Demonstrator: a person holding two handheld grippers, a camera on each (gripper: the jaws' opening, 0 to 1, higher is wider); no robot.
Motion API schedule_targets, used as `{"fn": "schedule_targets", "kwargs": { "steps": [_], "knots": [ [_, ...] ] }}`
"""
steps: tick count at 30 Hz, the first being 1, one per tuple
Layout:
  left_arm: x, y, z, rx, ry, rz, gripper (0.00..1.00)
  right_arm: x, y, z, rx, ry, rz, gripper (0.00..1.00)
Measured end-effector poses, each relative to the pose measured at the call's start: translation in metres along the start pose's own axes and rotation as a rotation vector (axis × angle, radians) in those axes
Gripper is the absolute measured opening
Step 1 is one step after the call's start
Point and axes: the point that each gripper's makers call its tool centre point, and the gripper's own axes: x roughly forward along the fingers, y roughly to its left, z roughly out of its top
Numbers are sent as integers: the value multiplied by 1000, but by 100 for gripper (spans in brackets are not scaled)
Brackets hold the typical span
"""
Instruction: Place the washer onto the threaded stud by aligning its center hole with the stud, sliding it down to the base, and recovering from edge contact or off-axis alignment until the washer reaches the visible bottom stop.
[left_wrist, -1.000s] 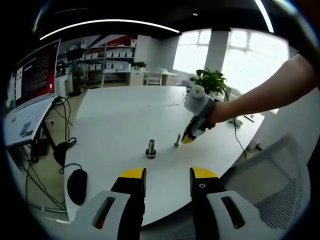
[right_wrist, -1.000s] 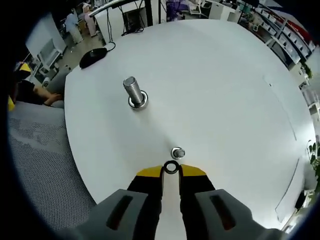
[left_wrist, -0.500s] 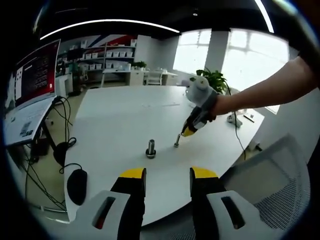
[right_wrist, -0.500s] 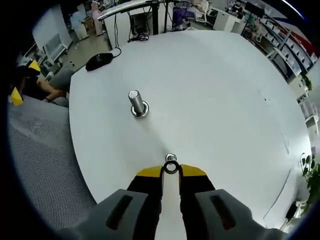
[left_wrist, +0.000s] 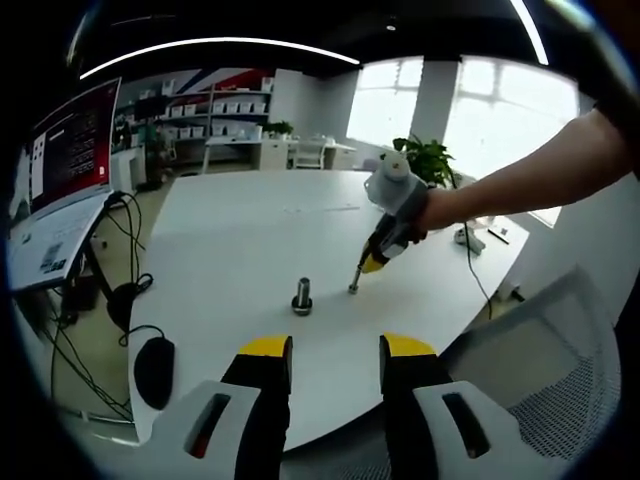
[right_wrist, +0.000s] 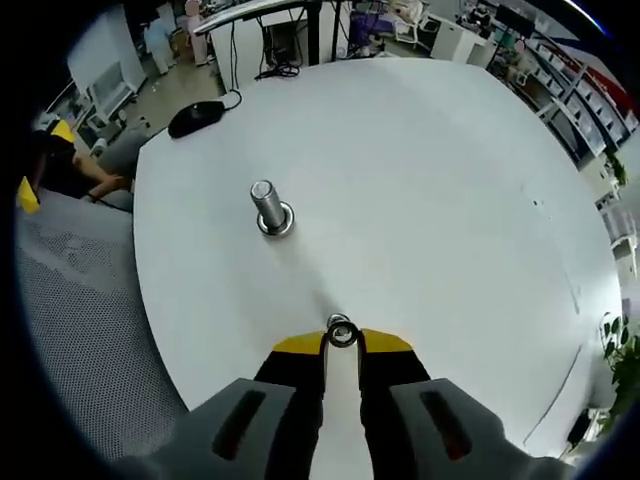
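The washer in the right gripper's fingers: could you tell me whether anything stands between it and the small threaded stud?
Nothing visible does. The washer sits directly over the stud's top; the larger bolt stands apart on the white table.

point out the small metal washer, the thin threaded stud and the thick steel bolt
small metal washer (right_wrist: 341, 335), right gripper view, its ring
thin threaded stud (left_wrist: 355, 279), left gripper view, mid shaft
thick steel bolt (right_wrist: 266, 203), right gripper view, its shaft
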Motion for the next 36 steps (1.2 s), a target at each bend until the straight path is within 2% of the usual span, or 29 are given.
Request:
{"fn": "schedule_targets", "kwargs": {
  "steps": [5, 12, 19, 29, 36],
  "knots": [
    [0, -1, 1, -2, 1, -1, 33, 5, 0, 4, -20, 18, 9, 14],
    [0, -1, 0, -4, 2, 2, 33, 18, 2, -4, -23, 42, 20, 14],
    [0, -1, -1, -5, 7, 3, 33, 25, 13, -12, -9, 67, 31, 14],
    [0, -1, -1, -4, 6, 5, 33, 41, 16, -18, 5, 76, 33, 15],
    [0, -3, -1, -4, 8, -2, 33, 41, 17, -21, 26, 75, 28, 17]
  ]
}}
